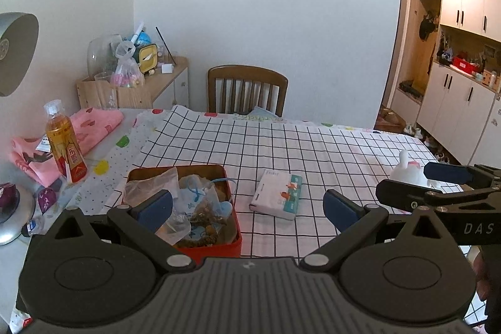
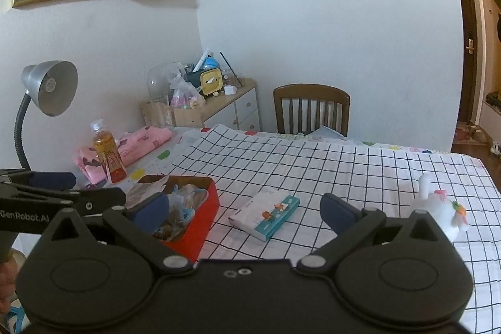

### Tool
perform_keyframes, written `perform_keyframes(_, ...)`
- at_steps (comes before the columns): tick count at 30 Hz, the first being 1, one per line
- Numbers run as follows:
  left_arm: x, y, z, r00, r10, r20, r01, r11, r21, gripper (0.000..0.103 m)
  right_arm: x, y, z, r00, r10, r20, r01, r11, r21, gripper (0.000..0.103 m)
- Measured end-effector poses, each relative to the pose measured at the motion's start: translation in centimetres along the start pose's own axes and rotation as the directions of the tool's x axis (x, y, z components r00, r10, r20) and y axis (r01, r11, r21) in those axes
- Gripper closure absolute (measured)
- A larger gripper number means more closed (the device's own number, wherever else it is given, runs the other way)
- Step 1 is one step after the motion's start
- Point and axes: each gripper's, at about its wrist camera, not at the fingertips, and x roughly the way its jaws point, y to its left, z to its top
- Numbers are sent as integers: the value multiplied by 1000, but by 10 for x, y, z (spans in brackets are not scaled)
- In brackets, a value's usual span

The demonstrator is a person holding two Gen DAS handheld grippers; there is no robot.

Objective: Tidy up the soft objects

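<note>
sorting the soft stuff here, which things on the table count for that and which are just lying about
Likely for the job:
white plush toy
tissue pack
pink cloth
red box, possibly the container

Just lying about:
drink bottle
desk lamp
chair

Both grippers, left and right, are open and empty.

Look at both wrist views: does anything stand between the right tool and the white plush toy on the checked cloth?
Nothing visible does. The right tool is open and empty above the table, and the white plush toy lies just beyond its right finger on bare checked cloth. The tissue pack lies to the left, clear of that path.
</note>
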Motion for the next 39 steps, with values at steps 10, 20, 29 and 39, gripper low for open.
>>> perform_keyframes(10,0,2,0,1000,-2,8,2,1000,4,0,3,2,1,1000,0,5,0,1000,0,0)
perform_keyframes(20,-1,3,1,1000,9,19,-9,1000,6,0,6,5,2,1000,8,7,-8,1000,-4,0)
perform_keyframes(29,-1,2,1,1000,14,22,-14,1000,3,0,6,5,1,1000,8,13,-8,1000,-5,0)
perform_keyframes(39,0,3,0,1000,13,10,-13,1000,-6,0,7,6,0,1000,9,9,-9,1000,-4,0)
